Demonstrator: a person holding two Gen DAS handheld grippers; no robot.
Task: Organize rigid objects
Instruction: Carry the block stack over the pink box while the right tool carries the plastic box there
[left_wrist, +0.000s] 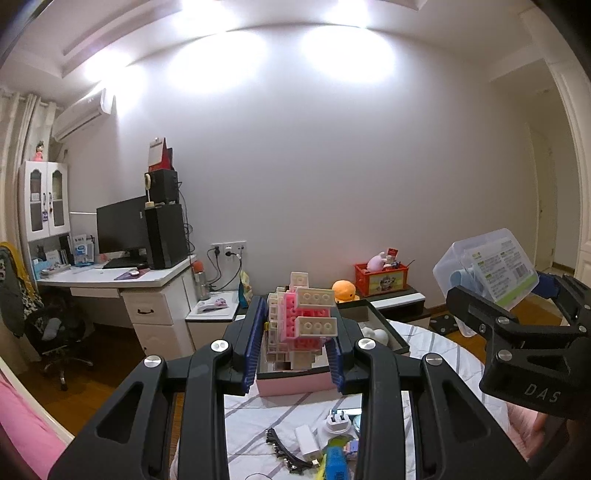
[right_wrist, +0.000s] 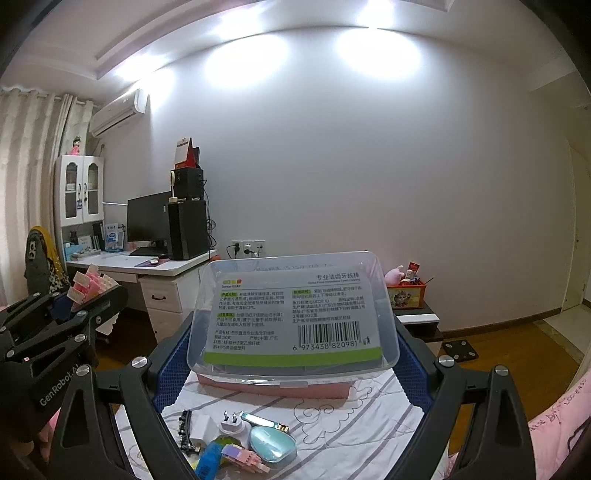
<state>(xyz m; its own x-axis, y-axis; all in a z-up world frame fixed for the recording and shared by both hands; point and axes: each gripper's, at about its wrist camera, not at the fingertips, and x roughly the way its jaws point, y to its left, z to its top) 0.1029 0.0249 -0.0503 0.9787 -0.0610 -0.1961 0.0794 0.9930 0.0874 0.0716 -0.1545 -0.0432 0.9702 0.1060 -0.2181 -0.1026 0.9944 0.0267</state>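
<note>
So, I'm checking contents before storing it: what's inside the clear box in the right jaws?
Through the clear box a blue shape shows in the left view; its label covers the rest.

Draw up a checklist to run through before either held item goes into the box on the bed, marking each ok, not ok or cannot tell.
1. Left tongs grip the brick model: ok.
2. Right tongs grip the clear floss box: ok.
3. Both items lifted off the bed: ok.
4. Open box has room: cannot tell.
5. Loose items, such as the white plug, remain: not ok.
</note>
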